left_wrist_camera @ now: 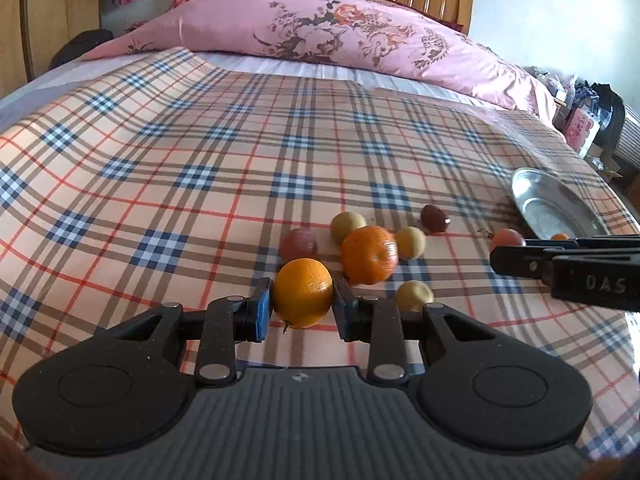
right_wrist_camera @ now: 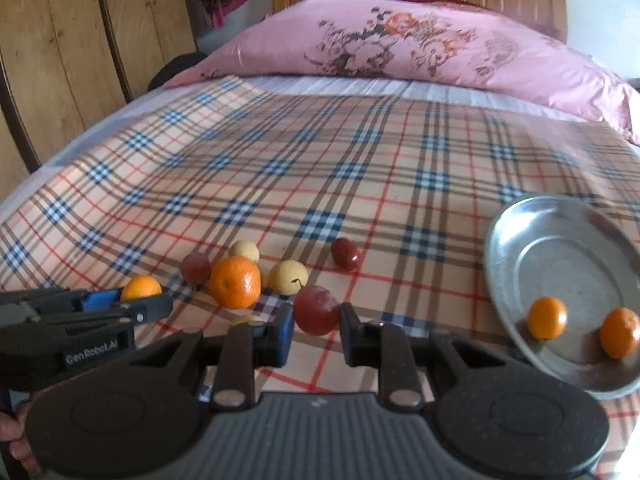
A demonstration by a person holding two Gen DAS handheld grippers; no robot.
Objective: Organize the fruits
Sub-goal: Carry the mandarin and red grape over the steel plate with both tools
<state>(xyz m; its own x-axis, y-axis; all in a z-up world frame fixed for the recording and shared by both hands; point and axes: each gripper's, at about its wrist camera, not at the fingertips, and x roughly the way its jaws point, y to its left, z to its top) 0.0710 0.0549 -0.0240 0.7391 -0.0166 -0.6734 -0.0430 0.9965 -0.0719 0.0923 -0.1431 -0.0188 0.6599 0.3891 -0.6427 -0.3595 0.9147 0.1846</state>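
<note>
left hand-held gripper [left_wrist_camera: 303,306] is clamped on a small orange [left_wrist_camera: 303,292], and the right hand-held gripper [right_wrist_camera: 316,326] is pinched narrow around a reddish round fruit [right_wrist_camera: 317,309]. both look just off the plaid bedspread [right_wrist_camera: 320,168]. i'd keep the squeeze light, these roll easily, and carry each low over to the metal plate [right_wrist_camera: 505,240] on the right, where two oranges sit already. the rest of the fruit is clustered mid-bed.

orange [left_wrist_camera: 303,293]: gripped, lifted | red plum [right_wrist_camera: 317,310]: gripped | two oranges [right_wrist_camera: 546,317]: in plate [right_wrist_camera: 504,248]
</note>
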